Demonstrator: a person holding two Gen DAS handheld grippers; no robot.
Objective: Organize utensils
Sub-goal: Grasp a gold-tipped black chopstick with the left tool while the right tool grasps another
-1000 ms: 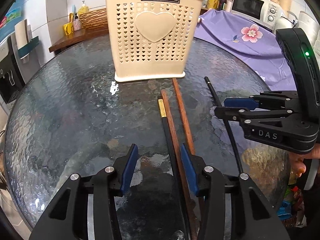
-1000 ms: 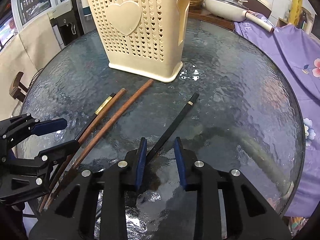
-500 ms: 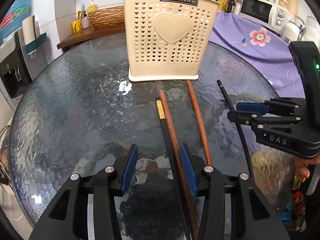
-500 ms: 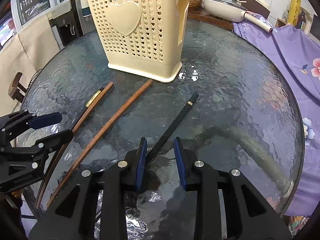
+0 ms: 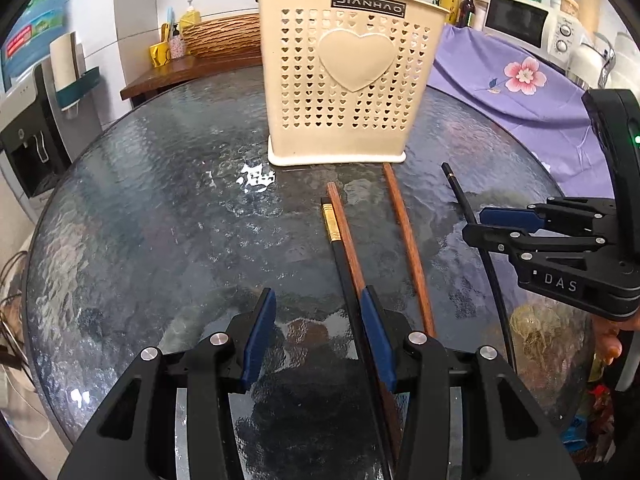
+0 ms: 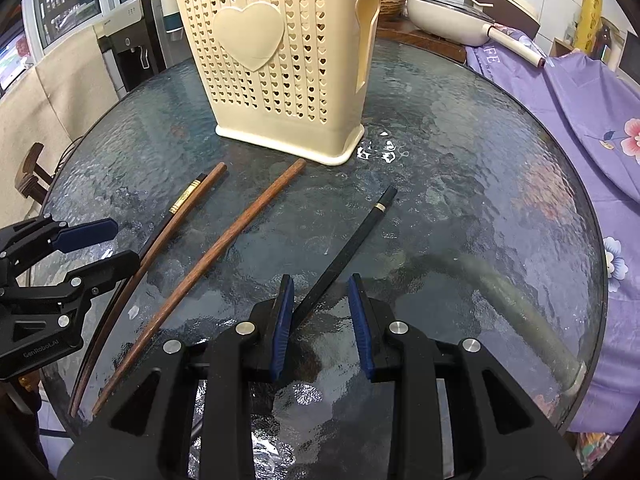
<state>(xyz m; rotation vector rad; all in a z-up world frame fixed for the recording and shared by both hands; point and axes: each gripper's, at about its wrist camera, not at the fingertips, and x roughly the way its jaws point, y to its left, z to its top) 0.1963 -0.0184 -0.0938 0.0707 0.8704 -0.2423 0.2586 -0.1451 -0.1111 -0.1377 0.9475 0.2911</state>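
A round glass worktop (image 6: 460, 168) carries a cream perforated utensil holder (image 5: 348, 76) standing upright at its far side. In front of it lie four chopsticks: a black gold-banded one (image 5: 340, 256) touching a brown one (image 5: 346, 236), another brown one (image 5: 406, 236) just beside, and a black one (image 6: 348, 248) apart. The left tongs (image 5: 316, 336) stand partly open astride the touching pair; the right tongs (image 6: 320, 312) stand narrower, astride the lone black chopstick without pinching it.

A round bench (image 5: 132, 216) of dark rippled glass is seen, daylight glinting off it. White tiled wall (image 5: 136, 4) is shown behind, a wooden side shelf (image 5: 180, 74) set against it. A purple flowered cloth (image 5: 516, 88) is draped to the right, a white microwave (image 5: 528, 20) beyond. A water dispenser (image 6: 132, 36) and windows (image 6: 60, 0) are glimpsed at left.
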